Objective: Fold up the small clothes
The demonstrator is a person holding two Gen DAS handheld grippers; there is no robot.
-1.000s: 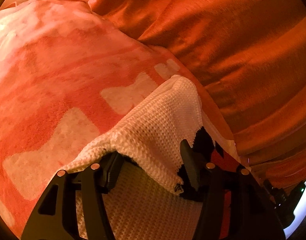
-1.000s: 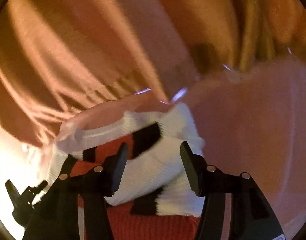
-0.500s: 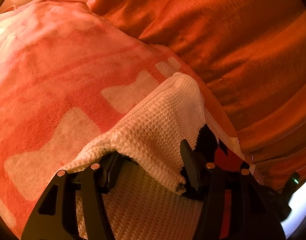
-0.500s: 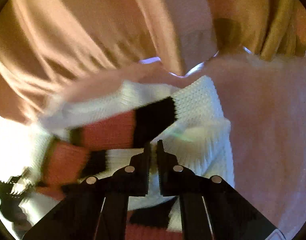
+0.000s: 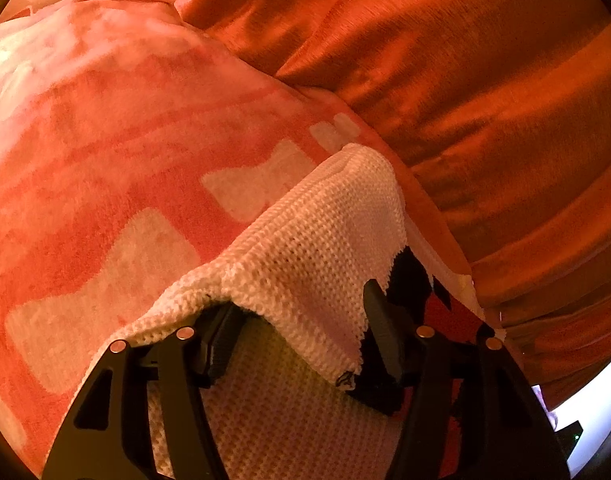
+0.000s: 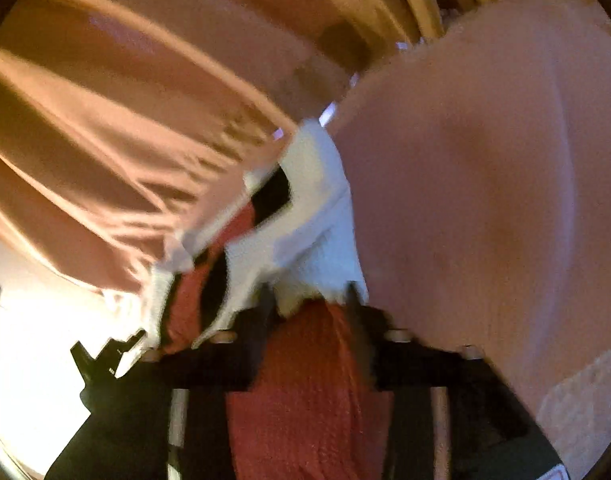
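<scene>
A: Start at the left. What is the left gripper (image 5: 301,344) doing?

B: Its jaws are opening, and the white knit of the small sweater (image 5: 305,248) drapes over its fingers, one finger tucked under the fold. The pads do not look pressed on the cloth. I judge it props that edge up so the fold keeps its line.

A: And where does the garment lie?

B: On the pink patterned blanket (image 5: 105,160), close against the orange cushion (image 5: 485,100) behind it.

A: Now the right side.

B: The right gripper (image 6: 309,312) is blurred. Its jaws are opening too, with the red part of the sweater (image 6: 305,380) bunched between them. Whether the pads still pinch, I cannot tell. White and black stripes lie just beyond the tips.

A: Why hold it there?

B: Probably to lay that side over towards the middle.
</scene>
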